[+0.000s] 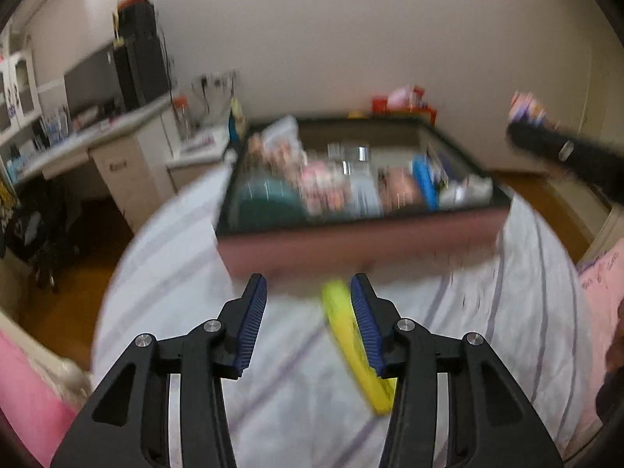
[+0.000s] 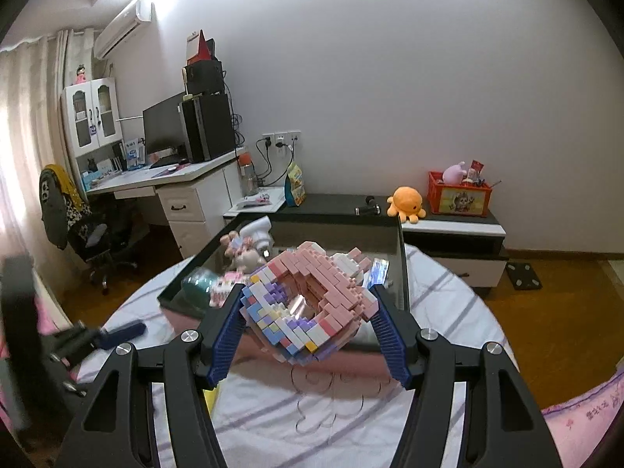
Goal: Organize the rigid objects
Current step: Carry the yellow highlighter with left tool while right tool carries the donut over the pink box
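The right claw is clamped on a pastel brick model of pink, white, purple and blue blocks, both blue pads pressed to its sides, held above the near edge of a dark-rimmed tray crowded with toys. The left claw stands partly apart over the striped round table, a blurred yellow strip lying against its right pad while the left pad stays clear of it, just short of the tray's pink front wall
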`<control>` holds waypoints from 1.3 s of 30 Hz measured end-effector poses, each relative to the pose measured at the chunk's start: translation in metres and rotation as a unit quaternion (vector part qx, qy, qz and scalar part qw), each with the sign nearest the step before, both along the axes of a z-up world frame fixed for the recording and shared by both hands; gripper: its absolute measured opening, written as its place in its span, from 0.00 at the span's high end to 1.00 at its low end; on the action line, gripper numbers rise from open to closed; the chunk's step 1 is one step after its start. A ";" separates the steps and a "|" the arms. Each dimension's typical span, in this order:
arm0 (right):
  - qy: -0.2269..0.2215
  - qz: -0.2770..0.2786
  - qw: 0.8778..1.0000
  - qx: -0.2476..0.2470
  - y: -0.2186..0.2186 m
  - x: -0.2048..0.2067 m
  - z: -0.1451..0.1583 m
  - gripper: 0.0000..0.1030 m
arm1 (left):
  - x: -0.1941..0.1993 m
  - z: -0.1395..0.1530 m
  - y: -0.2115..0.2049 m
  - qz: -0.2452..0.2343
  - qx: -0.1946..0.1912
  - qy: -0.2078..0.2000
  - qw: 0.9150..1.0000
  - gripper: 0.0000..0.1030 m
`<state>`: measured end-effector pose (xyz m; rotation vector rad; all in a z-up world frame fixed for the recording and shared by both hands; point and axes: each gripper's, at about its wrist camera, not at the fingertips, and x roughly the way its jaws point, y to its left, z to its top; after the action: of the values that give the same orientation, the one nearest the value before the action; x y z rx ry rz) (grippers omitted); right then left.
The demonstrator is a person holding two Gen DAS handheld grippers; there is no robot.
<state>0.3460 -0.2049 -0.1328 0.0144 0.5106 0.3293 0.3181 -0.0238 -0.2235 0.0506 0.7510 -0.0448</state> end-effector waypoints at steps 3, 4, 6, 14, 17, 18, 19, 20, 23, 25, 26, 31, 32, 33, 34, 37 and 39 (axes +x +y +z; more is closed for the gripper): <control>0.008 -0.003 1.000 0.003 -0.006 -0.008 -0.004 0.38 | -0.002 -0.023 -0.006 0.001 -0.008 0.042 0.999 0.48; 0.011 -0.004 1.000 0.004 -0.008 -0.012 -0.004 0.38 | -0.001 -0.031 -0.009 0.002 -0.013 0.052 0.999 0.47; 0.014 -0.008 1.000 0.007 -0.013 -0.017 -0.005 0.38 | -0.002 -0.037 -0.011 0.000 -0.030 0.061 0.998 0.40; 0.022 -0.010 1.000 0.012 -0.023 -0.023 -0.009 0.38 | 0.007 -0.043 -0.015 0.014 -0.021 0.067 0.997 0.73; 0.024 -0.010 1.000 0.013 -0.025 -0.024 -0.010 0.38 | 0.006 -0.034 -0.012 -0.001 -0.015 0.058 0.998 0.74; 0.024 -0.010 1.000 0.013 -0.025 -0.025 -0.010 0.38 | 0.004 -0.032 -0.010 -0.002 -0.019 0.051 0.999 0.74; 0.023 -0.009 1.000 0.014 -0.025 -0.025 -0.010 0.38 | 0.002 -0.028 -0.009 -0.002 -0.020 0.047 0.999 0.74; 0.022 -0.009 1.000 0.014 -0.025 -0.025 -0.010 0.38 | 0.001 -0.022 -0.006 -0.003 -0.021 0.036 0.999 0.74; 0.019 -0.009 1.000 0.015 -0.023 -0.026 -0.008 0.38 | -0.008 0.000 0.000 -0.006 -0.028 0.004 1.000 0.74; 0.014 -0.009 1.000 0.015 -0.022 -0.029 -0.006 0.38 | -0.016 0.019 0.004 -0.007 -0.032 -0.025 0.999 0.74; 0.010 -0.008 1.000 0.015 -0.022 -0.030 -0.004 0.38 | -0.020 0.030 0.007 -0.006 -0.033 -0.042 0.999 0.74; -0.006 -0.006 1.000 0.015 -0.018 -0.034 0.006 0.38 | -0.035 0.077 0.006 -0.003 -0.003 -0.114 0.993 0.74; -0.008 -0.005 1.000 0.015 -0.016 -0.034 0.008 0.38 | -0.036 0.084 0.008 -0.002 -0.002 -0.122 0.993 0.74; -0.012 -0.003 1.000 0.015 -0.015 -0.034 0.010 0.38 | -0.038 0.090 0.008 0.000 0.001 -0.132 0.991 0.74; -0.015 -0.002 1.000 0.014 -0.013 -0.035 0.013 0.38 | -0.039 0.094 0.008 0.001 0.005 -0.140 0.990 0.74; -0.021 0.002 1.000 0.012 -0.009 -0.034 0.018 0.38 | -0.043 0.106 0.006 0.007 0.020 -0.164 0.986 0.74; -0.026 0.004 1.000 0.009 -0.006 -0.033 0.021 0.38 | -0.043 0.112 0.006 0.006 0.028 -0.171 0.985 0.74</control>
<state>0.3134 -0.2112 -0.1116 0.0213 0.4570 0.3422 0.2754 -0.0178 -0.1118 0.1051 0.4091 -0.0033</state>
